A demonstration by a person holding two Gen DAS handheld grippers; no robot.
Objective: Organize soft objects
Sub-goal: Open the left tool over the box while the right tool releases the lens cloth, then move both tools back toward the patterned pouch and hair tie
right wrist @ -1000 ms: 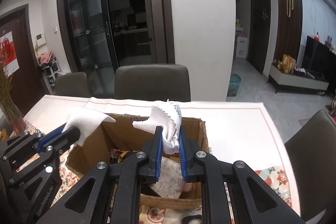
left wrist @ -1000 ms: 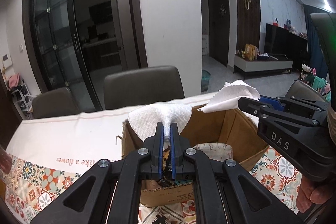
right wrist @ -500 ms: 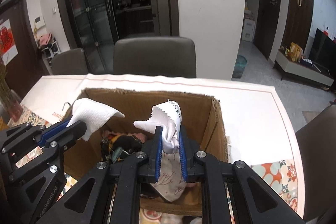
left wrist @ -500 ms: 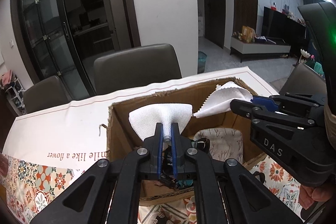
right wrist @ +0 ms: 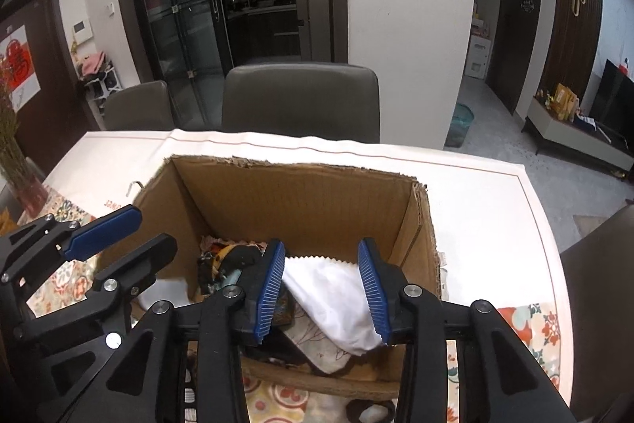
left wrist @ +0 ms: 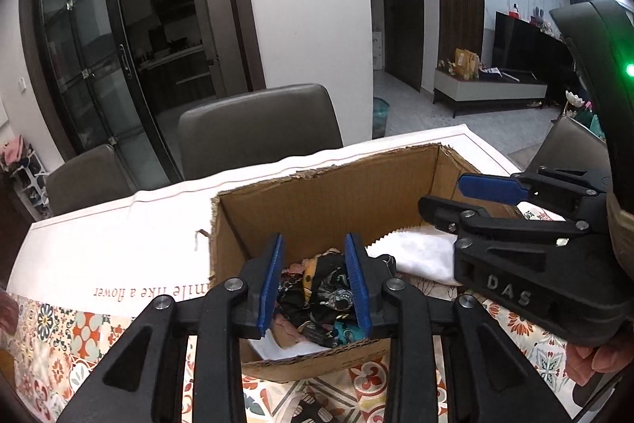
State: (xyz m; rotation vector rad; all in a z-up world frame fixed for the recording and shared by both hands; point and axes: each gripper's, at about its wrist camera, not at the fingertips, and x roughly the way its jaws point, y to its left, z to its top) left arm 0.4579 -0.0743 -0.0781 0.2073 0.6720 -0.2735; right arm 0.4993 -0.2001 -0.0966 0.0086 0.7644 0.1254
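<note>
Two hand-held grippers, left [left wrist: 315, 278] and right [right wrist: 323, 290], gape empty over one cardboard box [right wrist: 293, 201] holding two white cloths [right wrist: 333, 292].

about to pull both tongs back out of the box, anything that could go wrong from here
1. The white cloth lies between the open right tongs; its zigzag edge sits near the ribbed pads and could snag and lift back out.
2. The left tongs hang open over the dark patterned fabric, which could catch likewise.
3. The two tongs are close together inside the cardboard box, so they could bump each other or its torn rim.
</note>
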